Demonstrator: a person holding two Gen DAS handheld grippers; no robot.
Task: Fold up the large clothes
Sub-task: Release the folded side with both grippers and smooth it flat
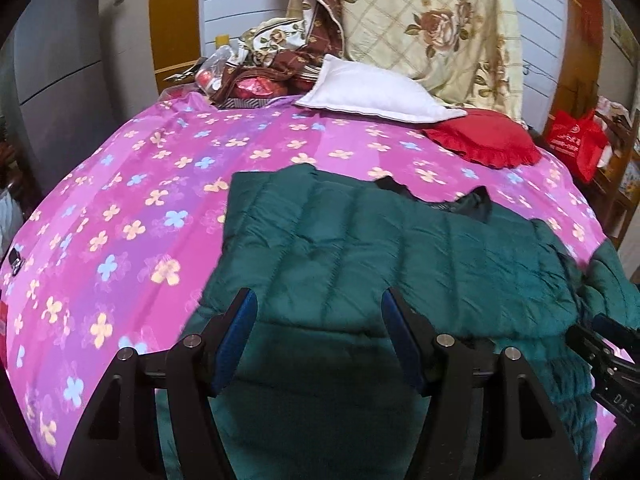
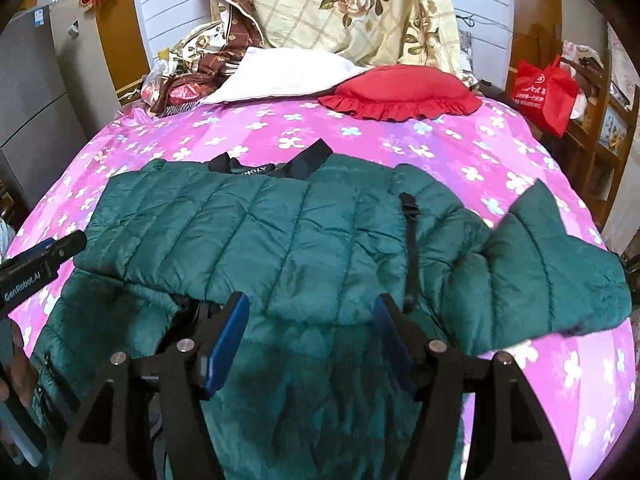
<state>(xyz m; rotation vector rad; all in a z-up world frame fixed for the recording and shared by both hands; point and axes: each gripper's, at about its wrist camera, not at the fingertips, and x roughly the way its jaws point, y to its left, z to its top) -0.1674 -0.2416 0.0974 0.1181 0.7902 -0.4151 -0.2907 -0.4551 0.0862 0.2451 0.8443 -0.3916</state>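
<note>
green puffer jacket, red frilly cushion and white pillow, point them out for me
green puffer jacket (image 2: 256, 232): right wrist view, quilted folded-over panel.
red frilly cushion (image 2: 400, 84): right wrist view, smooth top above the ruffle.
white pillow (image 1: 368, 92): left wrist view, middle of its top face.

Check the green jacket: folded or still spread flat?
Partly folded. One side of the jacket is turned over the body, its edge lying across the middle, while a sleeve still sticks out on the pink sheet.
</note>
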